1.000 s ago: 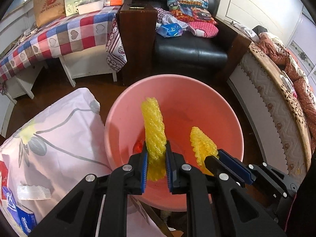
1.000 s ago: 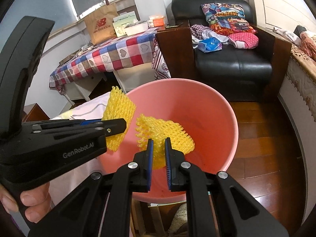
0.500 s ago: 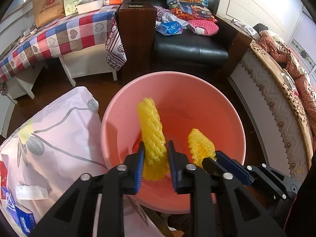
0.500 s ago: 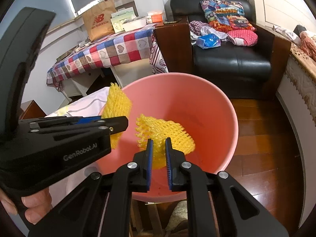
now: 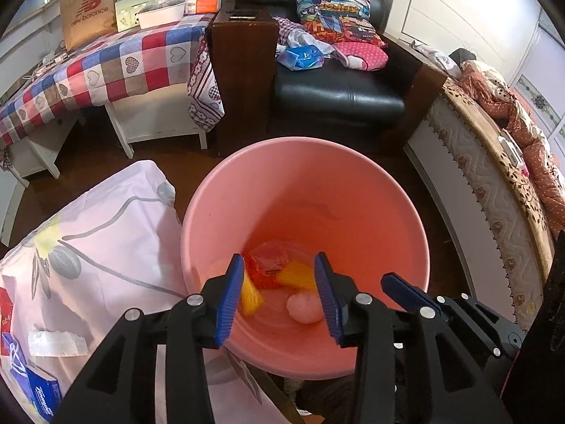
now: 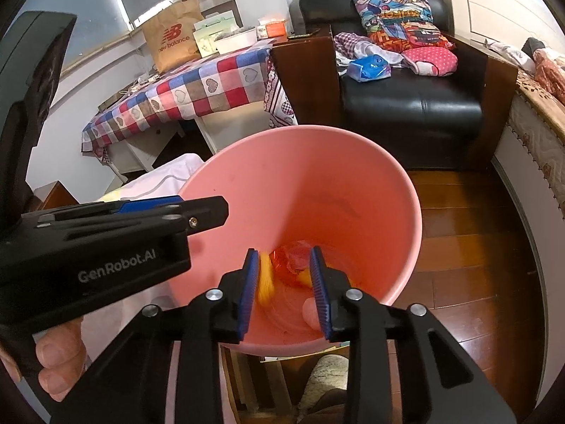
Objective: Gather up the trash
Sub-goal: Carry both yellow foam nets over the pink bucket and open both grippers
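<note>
Both tongs spread over pink bucket, left tongs marked GenRobot.AI, right tongs empty; "new balance" bag on tabletop.

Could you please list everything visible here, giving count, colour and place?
bucket: one, pink, centre floor.
foam nets: two, yellow, blurred, inside bucket.
red wrapper: one, bucket bottom.
pale wad: one, pinkish, bucket bottom.
armchair: one, black, behind bucket.
blue packet: one, on armchair.
checked tablecloth: one, red-blue, back left.
paper bag: one, brown, on that table.
floral sheet: one, pale pink, left.
left tool: open, over bucket.
right tool: open, over bucket.
</note>
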